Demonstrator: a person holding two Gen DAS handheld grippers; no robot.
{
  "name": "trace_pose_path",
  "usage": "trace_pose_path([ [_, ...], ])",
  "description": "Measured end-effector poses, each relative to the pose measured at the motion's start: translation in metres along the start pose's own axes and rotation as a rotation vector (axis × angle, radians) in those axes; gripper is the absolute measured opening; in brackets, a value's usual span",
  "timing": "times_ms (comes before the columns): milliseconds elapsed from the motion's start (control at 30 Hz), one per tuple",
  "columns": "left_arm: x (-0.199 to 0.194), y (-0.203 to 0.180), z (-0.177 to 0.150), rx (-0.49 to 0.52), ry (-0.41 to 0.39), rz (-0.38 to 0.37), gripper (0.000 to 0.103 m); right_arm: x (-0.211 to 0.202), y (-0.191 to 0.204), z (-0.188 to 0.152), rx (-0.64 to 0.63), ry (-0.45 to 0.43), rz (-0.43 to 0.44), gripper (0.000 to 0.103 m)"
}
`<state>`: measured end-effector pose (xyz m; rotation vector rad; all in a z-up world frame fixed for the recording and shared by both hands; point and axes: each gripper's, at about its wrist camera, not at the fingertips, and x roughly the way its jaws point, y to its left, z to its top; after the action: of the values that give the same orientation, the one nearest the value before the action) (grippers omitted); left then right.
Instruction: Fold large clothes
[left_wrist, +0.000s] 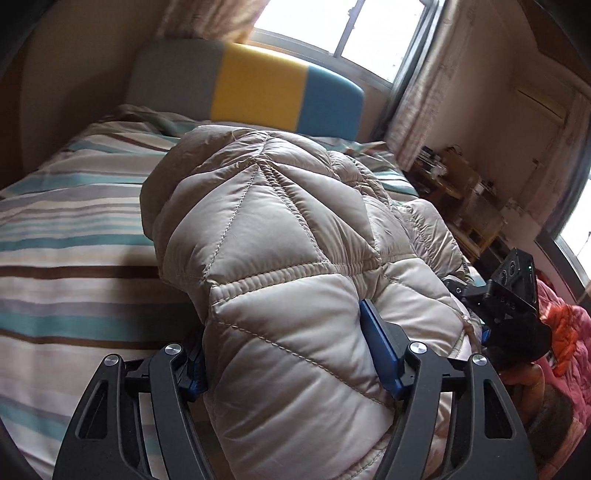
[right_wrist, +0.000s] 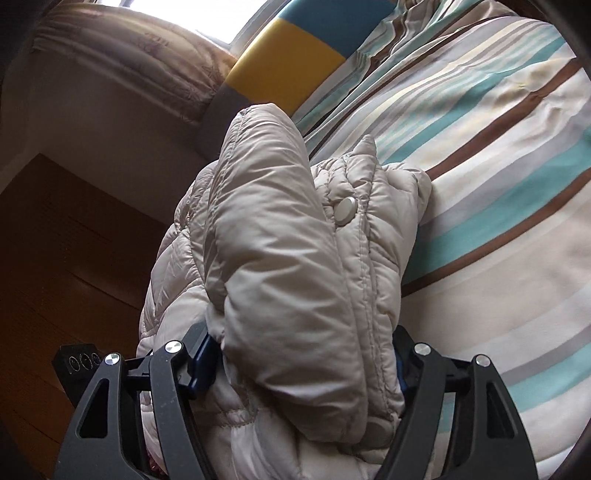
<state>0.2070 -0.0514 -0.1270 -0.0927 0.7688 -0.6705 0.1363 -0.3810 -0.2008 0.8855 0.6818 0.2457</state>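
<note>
Beige puffer jacket (left_wrist: 280, 266) bunched over striped bed (left_wrist: 74, 229), hiding left gripper (left_wrist: 291, 354) and right gripper (right_wrist: 306, 354) fingertips; both pinch thick folds. Snap button (right_wrist: 346, 209) only in right view; person's hand (left_wrist: 524, 384) only in left.

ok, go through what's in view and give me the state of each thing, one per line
Puffer jacket: bunched, thick folds clamped at both ends, over the bed.
Left gripper: shut on the jacket.
Right gripper: shut on the jacket.
Striped bedding: spread out, slightly wrinkled.
Curtain: drawn aside, window uncovered.
</note>
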Motion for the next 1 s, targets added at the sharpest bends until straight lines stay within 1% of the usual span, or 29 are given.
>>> trace_pose_path([
  [200, -0.03, 0.061, -0.011, -0.097, -0.038, 0.122, 0.07, 0.07, 0.057, -0.009, -0.145, 0.085, -0.025, 0.071],
  [267, -0.037, 0.081, -0.016, -0.14, -0.047, 0.158, 0.07, 0.09, 0.071, -0.015, -0.203, 0.091, -0.055, 0.071],
  [333, -0.039, 0.091, -0.019, -0.165, -0.053, 0.18, 0.072, 0.103, 0.08, -0.019, -0.263, 0.085, -0.103, 0.072],
  [400, -0.04, 0.094, -0.022, -0.179, -0.051, 0.189, 0.075, 0.106, 0.08, -0.023, -0.309, 0.059, -0.155, 0.074],
  [467, -0.039, 0.092, -0.024, -0.164, -0.058, 0.206, 0.079, 0.102, 0.078, -0.026, -0.337, 0.033, -0.196, 0.075],
  [567, -0.036, 0.081, -0.027, -0.123, -0.065, 0.235, 0.082, 0.096, 0.07, -0.032, -0.305, 0.007, -0.226, 0.077],
  [600, -0.034, 0.079, -0.025, -0.117, -0.067, 0.245, 0.085, 0.092, 0.069, -0.026, -0.289, 0.001, -0.226, 0.079],
  [633, -0.034, 0.076, -0.025, -0.107, -0.068, 0.262, 0.087, 0.085, 0.067, -0.027, -0.277, -0.015, -0.227, 0.08],
  [700, -0.039, 0.077, -0.021, -0.099, -0.071, 0.302, 0.093, 0.072, 0.073, -0.029, -0.301, -0.061, -0.241, 0.082],
  [733, -0.041, 0.073, -0.018, -0.094, -0.077, 0.325, 0.093, 0.071, 0.08, -0.03, -0.323, -0.082, -0.254, 0.082],
  [767, -0.043, 0.07, -0.015, -0.088, -0.084, 0.347, 0.093, 0.06, 0.09, -0.034, -0.356, -0.111, -0.28, 0.082],
  [833, -0.048, 0.068, -0.013, -0.066, -0.098, 0.391, 0.094, 0.047, 0.102, -0.035, -0.398, -0.161, -0.325, 0.085],
  [900, -0.05, 0.06, -0.001, -0.023, -0.122, 0.455, 0.095, 0.044, 0.111, -0.029, -0.415, -0.201, -0.344, 0.085],
  [1000, -0.042, 0.054, 0.023, 0.023, -0.124, 0.496, 0.095, 0.048, 0.116, -0.012, -0.426, -0.218, -0.392, 0.085],
])
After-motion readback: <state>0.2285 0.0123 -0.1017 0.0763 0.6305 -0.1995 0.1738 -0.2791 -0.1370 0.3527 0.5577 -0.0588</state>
